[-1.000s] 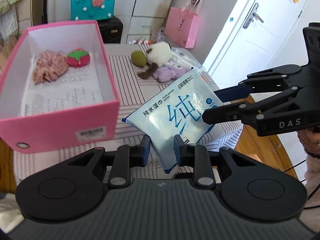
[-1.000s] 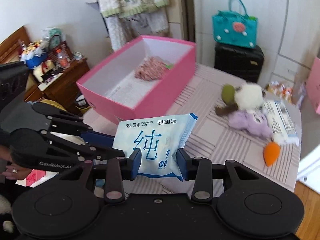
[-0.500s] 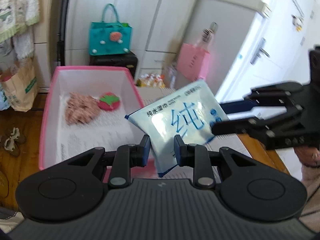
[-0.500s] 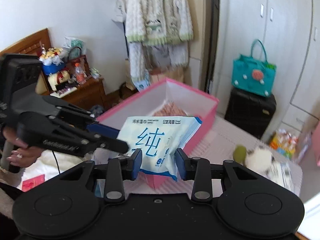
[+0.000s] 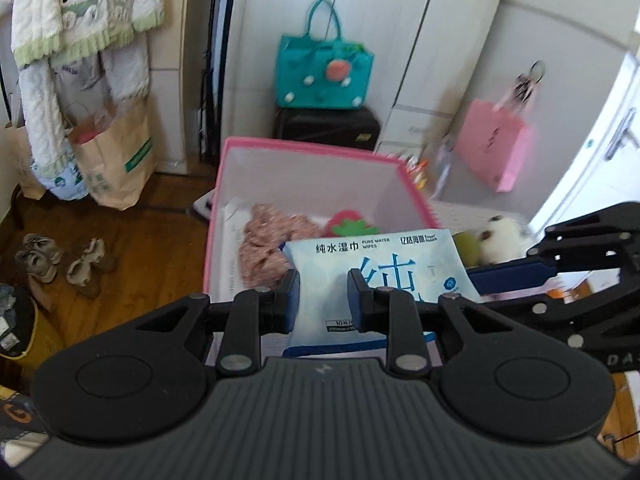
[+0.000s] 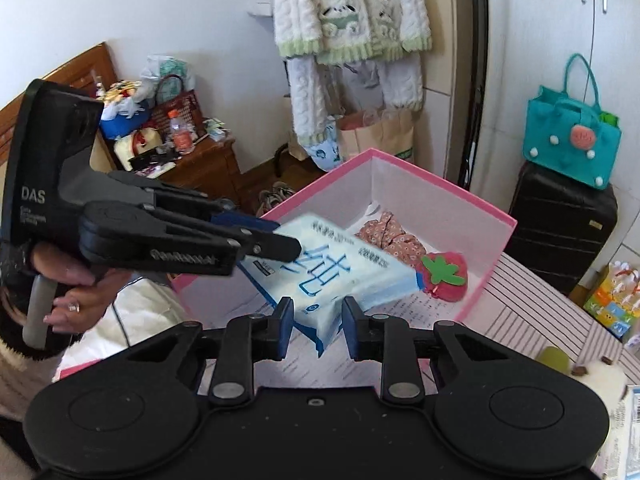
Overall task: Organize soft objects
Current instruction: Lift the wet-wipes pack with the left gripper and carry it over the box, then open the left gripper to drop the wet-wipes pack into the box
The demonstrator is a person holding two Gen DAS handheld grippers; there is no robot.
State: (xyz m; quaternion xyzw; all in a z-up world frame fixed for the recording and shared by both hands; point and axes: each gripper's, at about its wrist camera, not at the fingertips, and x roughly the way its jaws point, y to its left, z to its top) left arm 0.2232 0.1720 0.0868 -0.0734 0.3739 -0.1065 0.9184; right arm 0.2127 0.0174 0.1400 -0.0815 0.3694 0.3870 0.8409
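Observation:
A pale blue pack of wet wipes hangs over the open pink box, held from two sides. My left gripper is shut on its near edge. My right gripper has its jaws closing on a corner of the pack, and the pads press on it. Each gripper also shows in the other's view: the right gripper and the left gripper. A floral pink cloth and a red strawberry plush lie inside the box.
The box stands on a striped tablecloth. A white plush toy lies on the table right of the box. A person's hand grips the left handle. A teal bag sits on a black suitcase behind.
Both grippers have carried the wipes pack leftward from above the striped table to above the pink box. The pack has turned from tilted to nearly level.

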